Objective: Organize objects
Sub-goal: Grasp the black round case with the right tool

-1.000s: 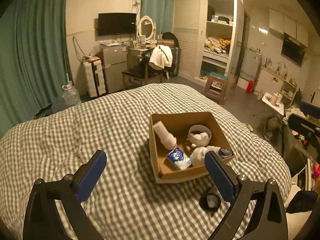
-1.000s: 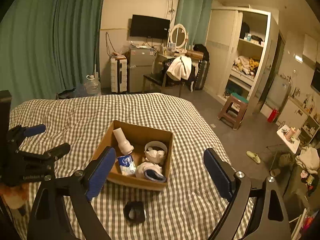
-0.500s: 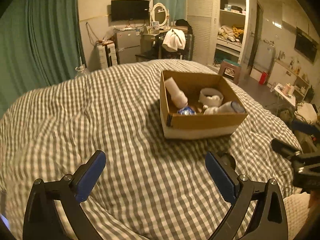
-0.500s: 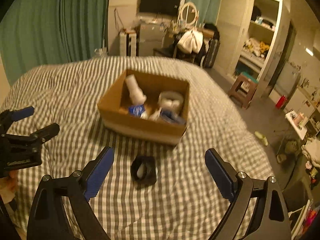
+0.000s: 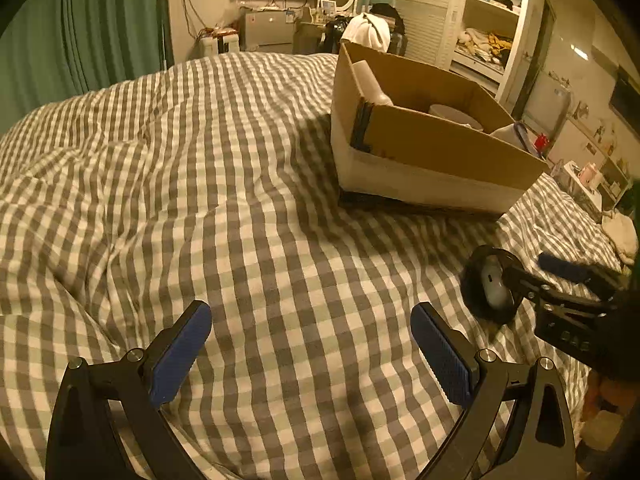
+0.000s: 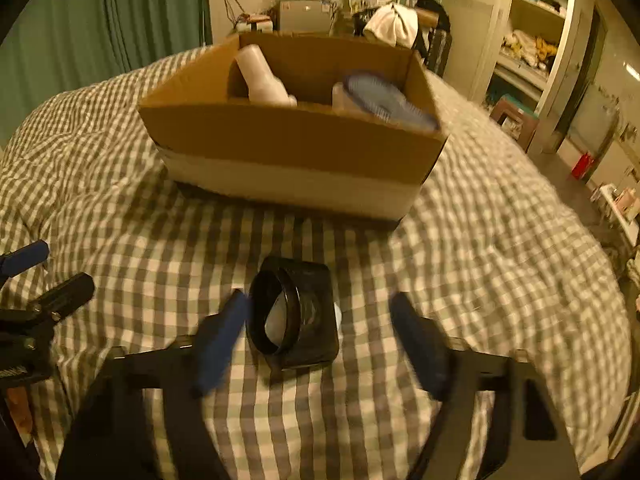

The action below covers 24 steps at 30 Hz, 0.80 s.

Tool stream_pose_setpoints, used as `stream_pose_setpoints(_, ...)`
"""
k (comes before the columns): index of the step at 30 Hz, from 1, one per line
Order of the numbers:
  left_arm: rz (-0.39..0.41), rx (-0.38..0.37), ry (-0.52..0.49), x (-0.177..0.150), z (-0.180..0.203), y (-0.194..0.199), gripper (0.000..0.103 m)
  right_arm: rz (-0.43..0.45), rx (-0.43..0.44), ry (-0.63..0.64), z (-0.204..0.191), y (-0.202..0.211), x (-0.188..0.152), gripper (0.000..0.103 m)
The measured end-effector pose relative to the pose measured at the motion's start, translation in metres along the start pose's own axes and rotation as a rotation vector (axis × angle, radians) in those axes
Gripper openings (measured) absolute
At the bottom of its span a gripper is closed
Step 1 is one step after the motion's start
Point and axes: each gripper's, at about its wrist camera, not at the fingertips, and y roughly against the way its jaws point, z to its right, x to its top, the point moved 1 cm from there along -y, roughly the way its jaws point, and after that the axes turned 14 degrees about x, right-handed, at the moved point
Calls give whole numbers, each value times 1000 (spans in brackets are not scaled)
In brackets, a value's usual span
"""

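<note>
So the bed (image 5: 248, 184) with its grey checked duvet fills most of both views, and there's one cardboard box (image 6: 292, 140) sitting on it, well in from the edge. Inside the box I count one white bottle (image 6: 262, 76) leaning on the left wall, one blue-rimmed white thing (image 6: 384, 100) on the right, plus a white round tub (image 5: 454, 114) only the left view catches.

Just in front of the box lies one black jar (image 6: 296, 314) on its side, mouth facing left. The right gripper (image 6: 320, 336) is spread wide around it, left pad nearly touching the rim, blurry though. The left gripper (image 5: 310, 344) is also spread, over bare duvet, nothing blocking it.

Versus half a second back, both grippers have dropped lower and closer; the jar was ahead of the right one, now it's between its fingers.
</note>
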Motion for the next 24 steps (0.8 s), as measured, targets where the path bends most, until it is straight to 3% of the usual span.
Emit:
stream_pose_setpoints(2, -9, -9, 9, 0, 0, -2, 102, -21, 4, 4, 3, -9, -3, 37)
stream_pose_setpoints(4, -21, -13, 13, -1, 1, -7, 102, -17, 17, 4, 4, -11, -5, 31)
stream_pose_setpoints(6, -32, -4, 11, -3, 1, -11, 102, -5, 48, -6, 5, -8, -5, 16)
stream_pose_setpoints(13, -42, 10, 4, -5, 0, -12, 102, 15, 77, -9, 3, 6, -3, 11)
stream_pose_setpoints(19, -46, 23, -6, -3, 1, -14, 102, 69, 164, -28, 0, 28, 5, 8)
stream_pose_setpoints(24, -28, 55, -52, 1, 13, -10, 102, 113, 171, -24, -1, 49, 13, 8)
